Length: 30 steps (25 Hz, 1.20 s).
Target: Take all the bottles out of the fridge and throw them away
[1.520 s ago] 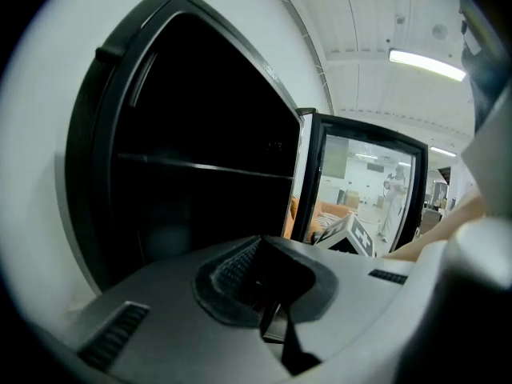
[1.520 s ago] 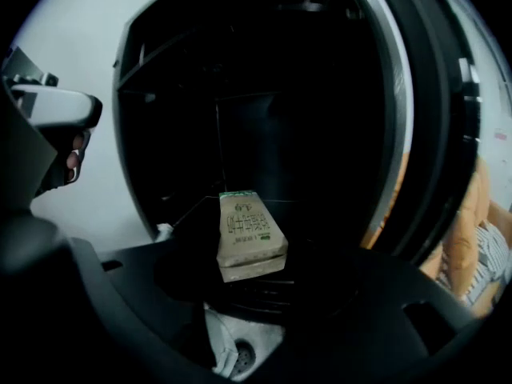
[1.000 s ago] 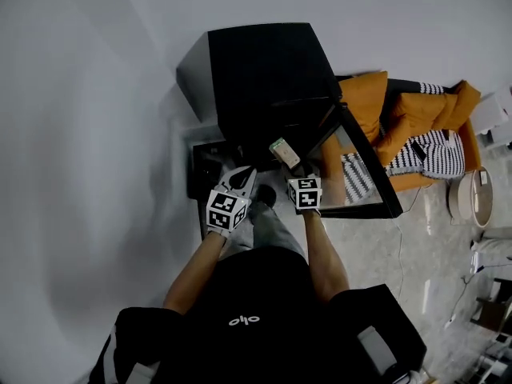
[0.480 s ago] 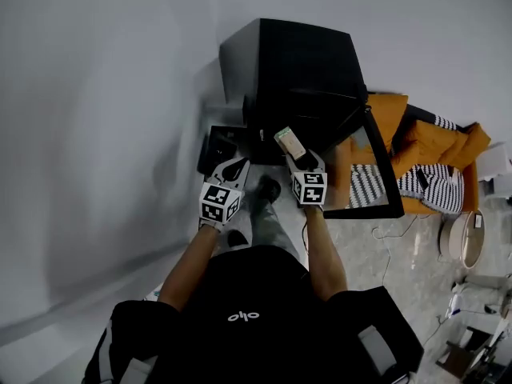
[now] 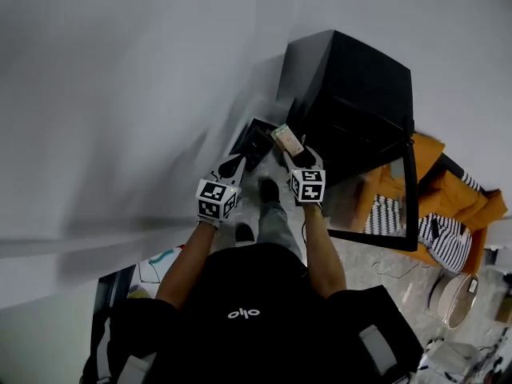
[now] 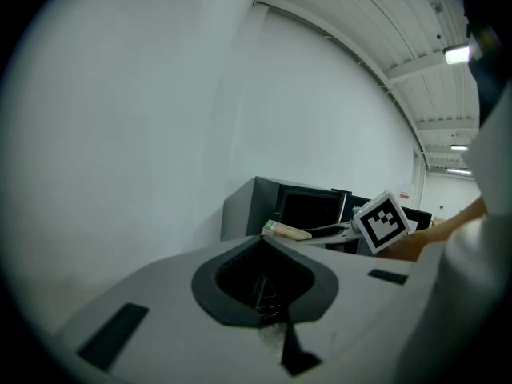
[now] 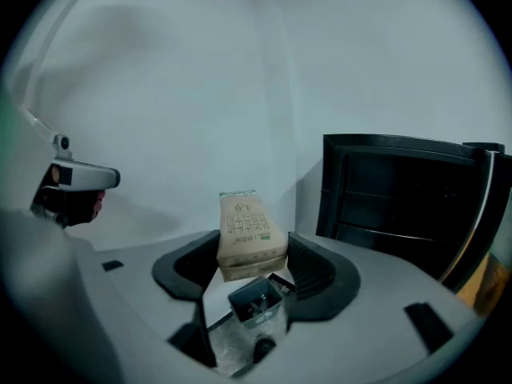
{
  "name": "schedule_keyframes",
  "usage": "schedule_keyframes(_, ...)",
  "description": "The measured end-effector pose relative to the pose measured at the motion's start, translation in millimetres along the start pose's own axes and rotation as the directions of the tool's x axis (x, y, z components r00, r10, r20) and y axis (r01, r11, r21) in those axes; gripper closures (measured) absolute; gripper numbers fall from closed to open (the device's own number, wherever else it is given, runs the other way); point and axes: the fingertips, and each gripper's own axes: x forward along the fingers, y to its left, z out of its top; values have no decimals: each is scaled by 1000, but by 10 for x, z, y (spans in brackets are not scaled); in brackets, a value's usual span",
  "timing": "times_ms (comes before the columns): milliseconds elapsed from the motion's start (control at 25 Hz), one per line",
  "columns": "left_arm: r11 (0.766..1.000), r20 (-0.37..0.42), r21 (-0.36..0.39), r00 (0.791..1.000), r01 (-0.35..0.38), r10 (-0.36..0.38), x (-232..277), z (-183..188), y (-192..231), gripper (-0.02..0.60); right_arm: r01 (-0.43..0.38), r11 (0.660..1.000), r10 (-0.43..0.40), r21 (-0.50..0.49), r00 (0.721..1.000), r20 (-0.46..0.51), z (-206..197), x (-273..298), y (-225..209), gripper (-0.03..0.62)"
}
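White wall backs the fridge (image 5: 352, 86). Right gripper (image 7: 250, 256) pinches a carton (image 7: 246, 226); left gripper (image 6: 262, 245) is closed and empty. Likely mid-carry: next, throw it away by releasing.

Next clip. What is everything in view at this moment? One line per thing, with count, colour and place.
fridge: one, black, against the white wall
fridge door: one, black frame with a glass pane, swung open to the right
container: one, black, on the floor by the wall, left of the fridge
carton: one, tan with a green end, between the right gripper's jaws
sofa: one, orange, right of the fridge
striped cushions: two, black and white, on the sofa
round object: one, whitish, on the floor at lower right
left gripper: one, grey, jaws together, empty
right gripper: one, grey, clamped on the carton
person: one, black top, standing
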Motion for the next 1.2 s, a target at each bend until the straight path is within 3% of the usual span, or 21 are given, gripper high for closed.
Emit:
schedule_keyframes(240,997,-1,-28,998,-67,67,-181,-62,214,575,-64,998,63,-28,998,-21,20,185,251,322)
schedule_keyframes(760,994,-28,-52,995,-101,99,-59,-184,410,575,-129,990,124,-64,989,-83,-47,498,337,322)
schedule_keyframes(1200,988,-119,-103,987,-118,106,196,-630,574,575,-199,979,185,-50,961,-208,-568,874,422,322)
